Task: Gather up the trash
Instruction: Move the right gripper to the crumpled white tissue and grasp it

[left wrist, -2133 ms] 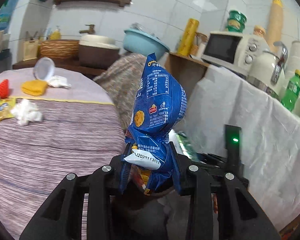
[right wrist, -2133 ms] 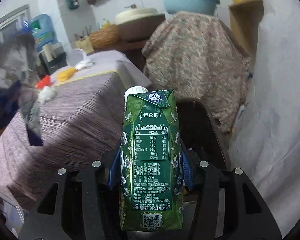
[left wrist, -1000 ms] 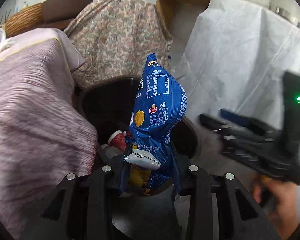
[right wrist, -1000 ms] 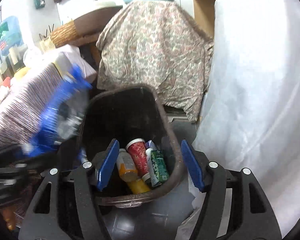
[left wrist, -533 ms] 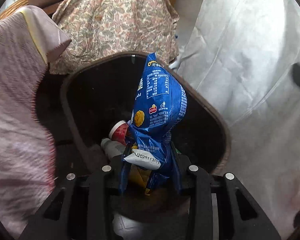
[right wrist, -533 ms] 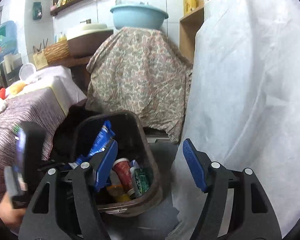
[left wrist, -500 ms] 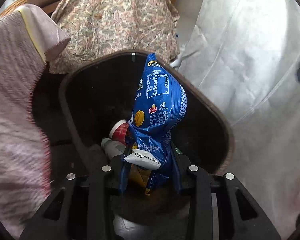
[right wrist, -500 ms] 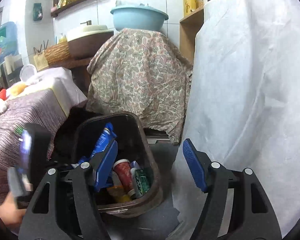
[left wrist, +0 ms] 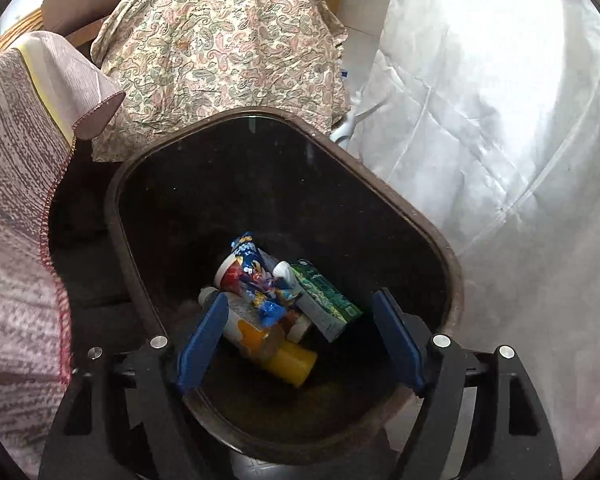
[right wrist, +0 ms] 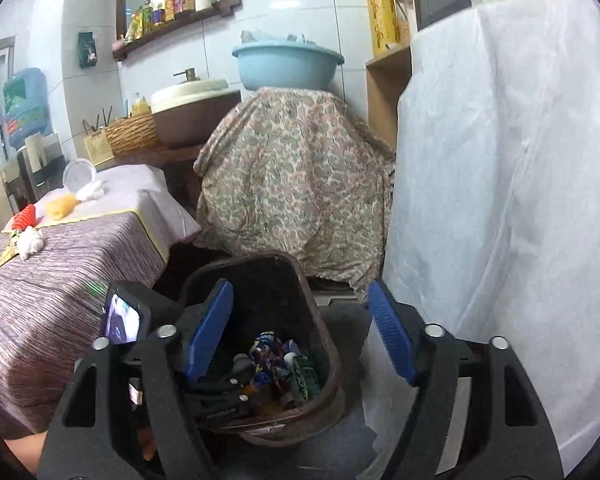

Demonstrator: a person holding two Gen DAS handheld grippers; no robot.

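My left gripper [left wrist: 300, 344] hangs over the dark brown trash bin [left wrist: 260, 168] with its jaws opening and nothing between the blue pads. The blue snack bag [left wrist: 256, 280] lies loose at the bottom, on a red cup [left wrist: 228, 276], an orange juice bottle [left wrist: 256, 330] and the green milk carton [left wrist: 324, 300]. My right gripper [right wrist: 300, 332] is higher up and further back from the bin [right wrist: 268, 292], its jaws opening and empty. On the striped table, a crumpled white tissue [right wrist: 30, 242] and a yellow wrapper [right wrist: 6, 258] remain.
The striped tablecloth [left wrist: 12, 208] hangs left of the bin, a paisley-covered stand [right wrist: 300, 184] behind it, and a white sheet [right wrist: 500, 200] to the right. Further back on the table are a red item [right wrist: 24, 216], a yellow sponge [right wrist: 60, 204] and a round lid [right wrist: 78, 174].
The left gripper opened and the blue snack bag dropped into the bin. The right gripper rose, tilted up to take in the room, and its jaws spread wider.
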